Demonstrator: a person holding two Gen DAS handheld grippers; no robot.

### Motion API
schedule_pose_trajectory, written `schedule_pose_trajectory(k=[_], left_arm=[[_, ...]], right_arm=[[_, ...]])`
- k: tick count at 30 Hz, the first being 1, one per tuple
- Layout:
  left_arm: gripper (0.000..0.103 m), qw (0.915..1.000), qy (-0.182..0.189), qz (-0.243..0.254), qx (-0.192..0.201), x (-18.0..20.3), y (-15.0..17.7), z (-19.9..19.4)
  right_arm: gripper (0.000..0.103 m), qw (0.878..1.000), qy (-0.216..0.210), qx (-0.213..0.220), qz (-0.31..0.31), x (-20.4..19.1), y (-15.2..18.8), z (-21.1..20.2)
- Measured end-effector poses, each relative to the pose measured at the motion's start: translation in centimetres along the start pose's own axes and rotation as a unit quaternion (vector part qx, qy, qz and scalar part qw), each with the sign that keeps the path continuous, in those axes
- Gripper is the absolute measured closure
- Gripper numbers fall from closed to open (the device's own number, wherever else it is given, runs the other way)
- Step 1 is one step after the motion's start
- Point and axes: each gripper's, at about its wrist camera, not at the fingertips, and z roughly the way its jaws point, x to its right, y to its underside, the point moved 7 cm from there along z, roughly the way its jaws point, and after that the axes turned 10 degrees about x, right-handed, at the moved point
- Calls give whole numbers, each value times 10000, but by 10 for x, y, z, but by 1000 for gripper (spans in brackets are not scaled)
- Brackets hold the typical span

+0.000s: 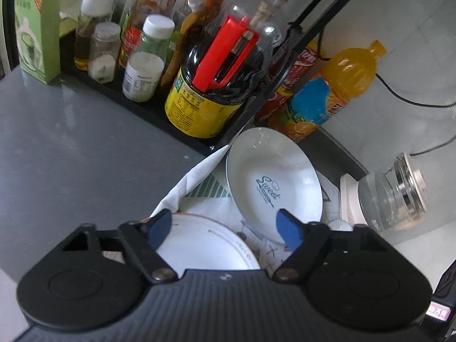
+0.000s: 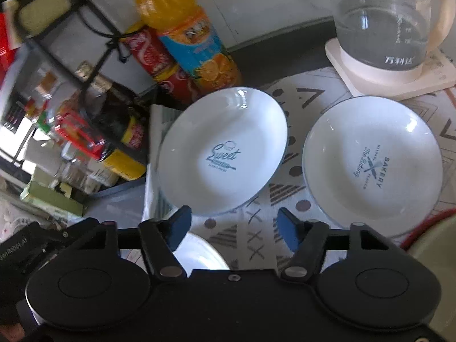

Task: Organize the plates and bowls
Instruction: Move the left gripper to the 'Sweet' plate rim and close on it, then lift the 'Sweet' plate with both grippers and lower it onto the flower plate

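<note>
Three dishes lie on a patterned cloth [image 2: 285, 193]. A white plate printed "Sweet" [image 2: 225, 148] sits just beyond my right gripper [image 2: 233, 228], and a matching "Bakery" plate [image 2: 370, 159] lies to its right. A gold-rimmed white plate [image 2: 196, 252] shows below the right gripper's left pad. The right jaws stand open over bare cloth, holding nothing. In the left wrist view, my left gripper [image 1: 225, 228] hovers open over the gold-rimmed plate [image 1: 199, 245], with the "Sweet" plate [image 1: 270, 182] just ahead of its right pad. Neither pad presses on a dish.
A black rack [image 1: 136, 105] of sauce bottles and jars lines the back of the grey counter [image 1: 71, 148]. An orange juice bottle [image 2: 193, 48] and a red cola bottle [image 2: 154, 57] stand behind the plates. A glass kettle [image 2: 382, 20] on a cream base stands at the right.
</note>
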Motion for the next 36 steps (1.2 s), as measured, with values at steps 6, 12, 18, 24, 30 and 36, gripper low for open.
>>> schedule_pose_trajectory(k=[6, 12, 18, 24, 30, 36], left_arm=[[48, 9995, 51, -284, -93, 3, -2, 40], [62, 9984, -10, -526, -206, -1, 0, 78], [74, 9969, -53, -732, -297, -4, 1, 106], [86, 9963, -109, -752, -399, -4, 3, 128], [95, 9954, -145, -778, -531, 1, 4, 147], [97, 9958, -175, -714, -554, 7, 7, 152]], right_arm=[[57, 9989, 108, -284, 369, 13, -6, 35], [64, 9978, 215, -488, 386, 20, -10, 63], [68, 9964, 354, -642, 433, 26, -11, 85], [77, 9951, 559, -635, 518, 35, -14, 103], [83, 9963, 572, -515, 382, 36, -19, 110], [86, 9967, 582, -501, 270, 35, -22, 110]])
